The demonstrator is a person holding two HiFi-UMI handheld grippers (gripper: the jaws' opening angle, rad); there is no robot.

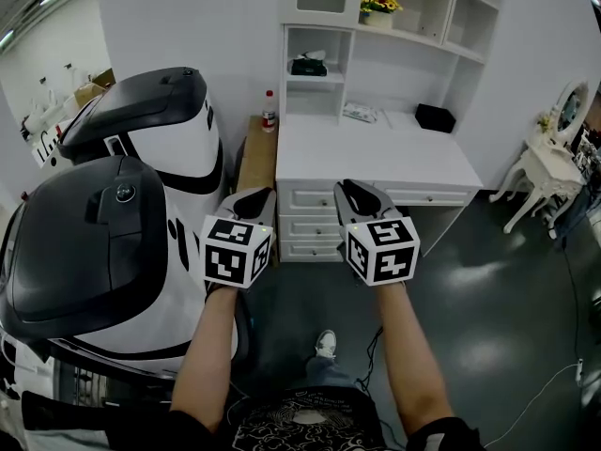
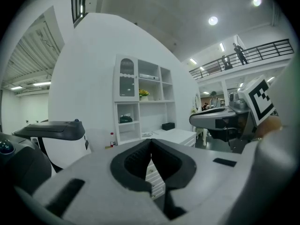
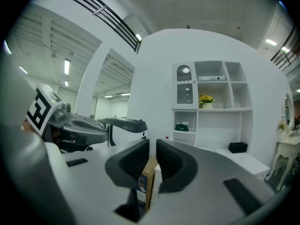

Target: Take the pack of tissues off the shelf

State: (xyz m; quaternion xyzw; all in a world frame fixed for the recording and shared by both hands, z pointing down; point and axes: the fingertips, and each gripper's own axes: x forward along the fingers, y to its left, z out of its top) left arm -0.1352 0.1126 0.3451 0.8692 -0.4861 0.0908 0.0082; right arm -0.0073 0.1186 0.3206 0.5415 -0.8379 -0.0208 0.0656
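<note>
**Left side.** Two large white machines with black lids [image 1: 113, 205] crowd your left. Your left tongs [image 1: 255, 198] are clenched, tips touching, with nothing in them. Beyond them, a brown cabinet [image 1: 257, 163] carrying a red-capped bottle [image 1: 269, 111] stands against the left end of the white worktop [image 1: 376, 153].

**Task item.** The pack of tissues [image 1: 308, 65] is dark green with a white sheet showing on top. It sits in the lower left compartment of the shelf unit [image 1: 286, 54], above the worktop's far left corner.
- It lies far ahead of both tongs and higher, roughly on the line between them and well apart from each.
- Neither hand is clearly nearer.
- Its long axis appears to run left to right across the compartment. In my judgement you will need a level reach into the compartment's open front.

**Right side.** Your right tongs [image 1: 355, 194] are barely parted, showing a narrow slit with nothing in it. They would need to open wider before any grasp. Further right, a black box [image 1: 435, 117] sits on the worktop, yellow flowers [image 1: 378, 3] stand on an upper shelf, and a white side table [image 1: 549, 172] stands at the far right.

**Room.** The floor [image 1: 488, 289] is dark and glossy, with a cable [image 1: 545, 393] trailing across it near right.
</note>
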